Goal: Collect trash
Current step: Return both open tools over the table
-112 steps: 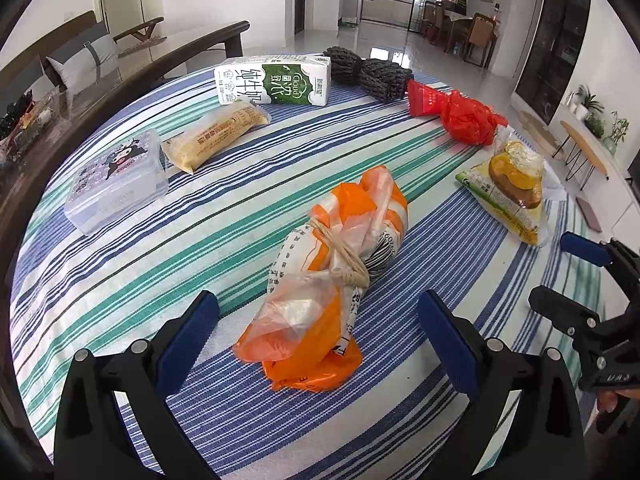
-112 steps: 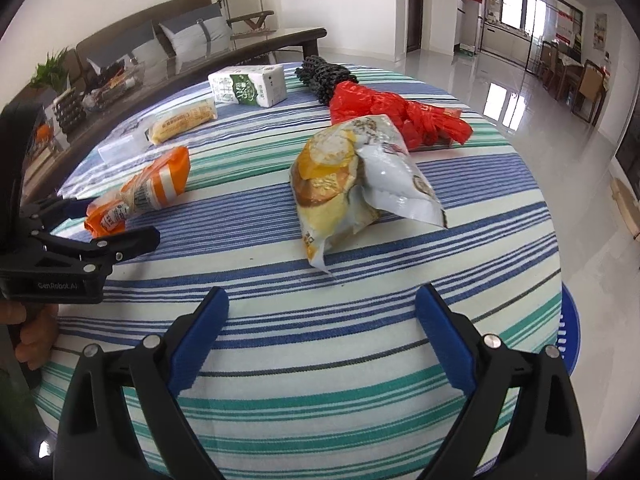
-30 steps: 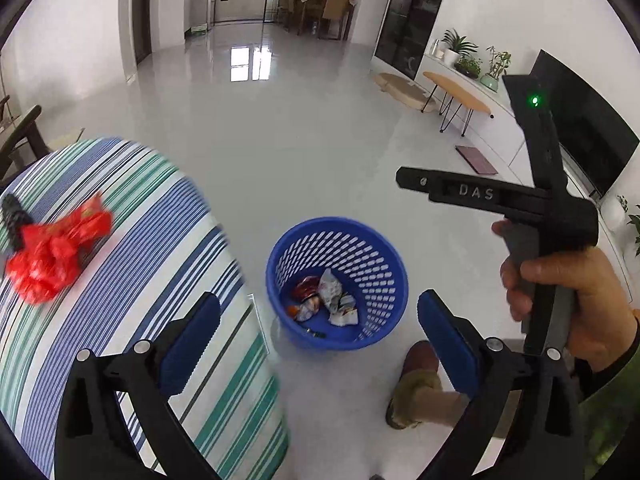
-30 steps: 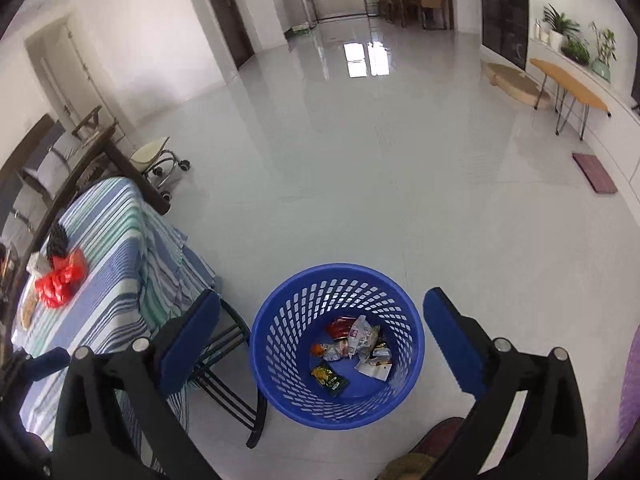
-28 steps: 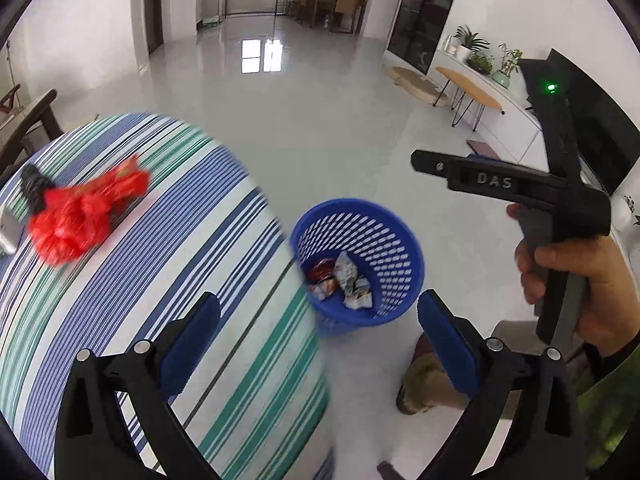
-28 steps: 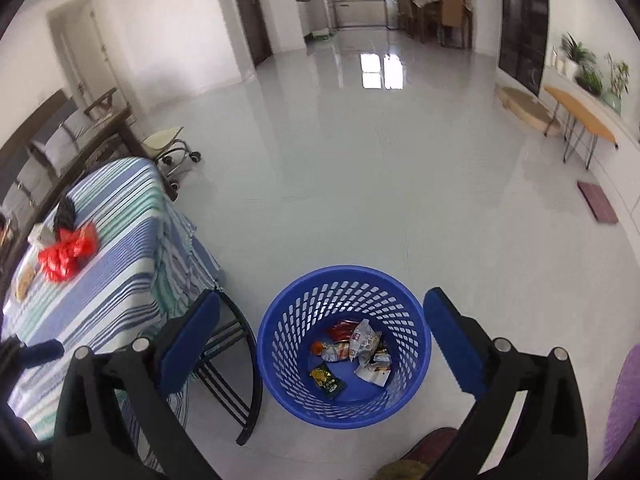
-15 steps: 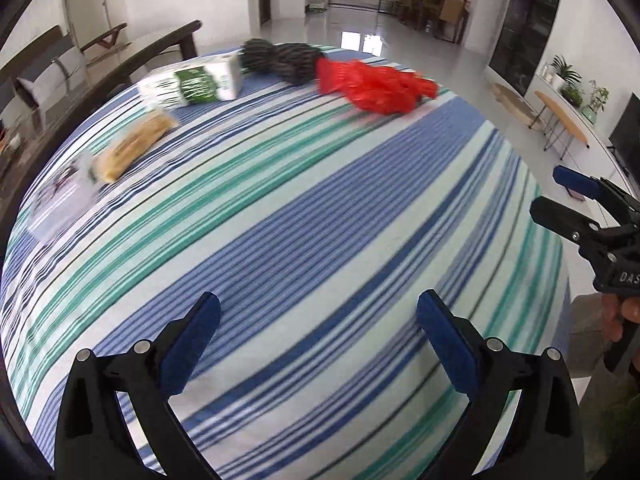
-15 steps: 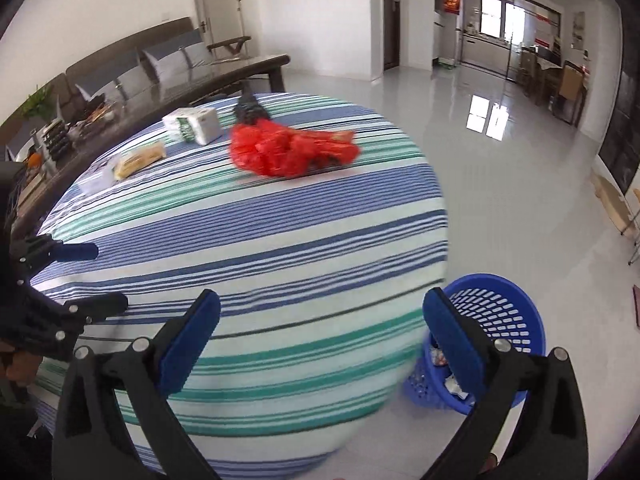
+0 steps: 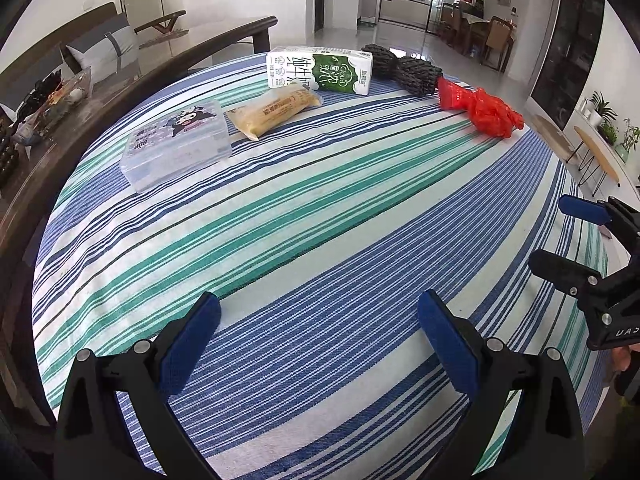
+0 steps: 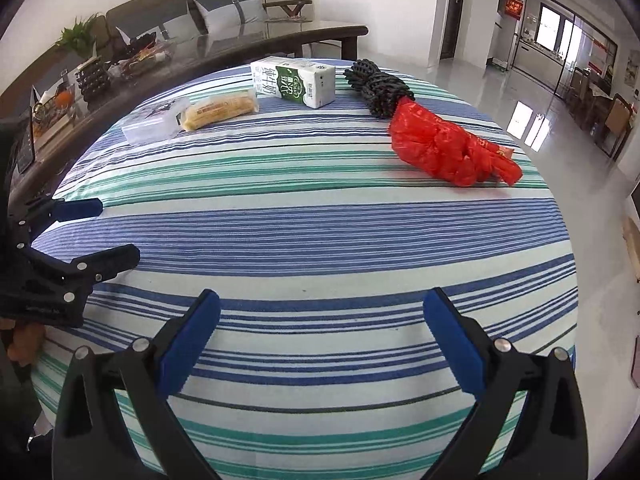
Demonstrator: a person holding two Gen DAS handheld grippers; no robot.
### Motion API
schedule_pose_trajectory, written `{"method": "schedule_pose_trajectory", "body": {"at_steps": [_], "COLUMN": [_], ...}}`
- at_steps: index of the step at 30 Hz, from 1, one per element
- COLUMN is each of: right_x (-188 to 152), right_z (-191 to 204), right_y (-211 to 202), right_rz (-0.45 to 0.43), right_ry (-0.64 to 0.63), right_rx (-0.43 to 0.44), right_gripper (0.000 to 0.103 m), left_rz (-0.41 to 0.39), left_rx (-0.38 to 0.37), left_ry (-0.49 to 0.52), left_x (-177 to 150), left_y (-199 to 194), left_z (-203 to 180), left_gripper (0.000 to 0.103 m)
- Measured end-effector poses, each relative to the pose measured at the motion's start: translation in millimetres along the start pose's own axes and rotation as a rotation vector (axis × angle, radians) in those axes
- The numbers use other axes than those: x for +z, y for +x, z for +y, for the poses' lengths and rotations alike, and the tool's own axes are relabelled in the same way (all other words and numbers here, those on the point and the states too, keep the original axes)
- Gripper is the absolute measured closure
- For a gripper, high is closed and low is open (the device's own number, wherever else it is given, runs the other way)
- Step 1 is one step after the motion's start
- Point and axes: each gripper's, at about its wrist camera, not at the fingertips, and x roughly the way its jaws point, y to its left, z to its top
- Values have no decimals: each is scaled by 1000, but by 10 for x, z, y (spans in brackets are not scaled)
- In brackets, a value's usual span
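Observation:
A round table with a striped cloth [image 9: 320, 208] [image 10: 320, 232] carries a crumpled red plastic bag [image 9: 484, 114] [image 10: 448, 150], a green-and-white milk carton [image 9: 320, 72] [image 10: 294, 82], a yellow snack packet [image 9: 276, 114] [image 10: 220, 111], a clear plastic box [image 9: 178, 148] [image 10: 156, 124] and a dark rope bundle [image 9: 404, 70] [image 10: 378, 86]. My left gripper [image 9: 318, 338] is open and empty over the near cloth. My right gripper [image 10: 320, 332] is open and empty over the near cloth, with the red bag ahead to the right.
A dark glass-topped table [image 10: 224, 40] with clutter and a sofa stand behind the round table. Glossy floor lies to the right. The right gripper shows at the edge of the left wrist view [image 9: 592, 248]; the left gripper shows in the right wrist view [image 10: 80, 236].
Both grippers swung back from above the blue basket on the floor to the table. The orange bag and the chip bag seen earlier are gone from the cloth.

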Motion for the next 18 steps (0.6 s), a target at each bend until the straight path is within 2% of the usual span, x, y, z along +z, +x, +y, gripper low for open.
{"method": "schedule_pose_trajectory", "body": {"at_steps": [5, 13, 18], "right_x": [7, 201, 554], "right_z": [-115, -946, -1265], "right_y": [0, -37, 85], "right_rz": [-9, -41, -84], "right_ry": [33, 163, 156], "right_rx": [-30, -101, 3], "right_gripper": [5, 5, 5], "left_rz": [0, 0, 0], "left_rx": [8, 8, 8], "left_ry": [13, 11, 11], "left_x": [15, 4, 2], "left_y": [40, 50, 51], "left_z": [-53, -47, -45], "left_gripper": [5, 5, 5]}}
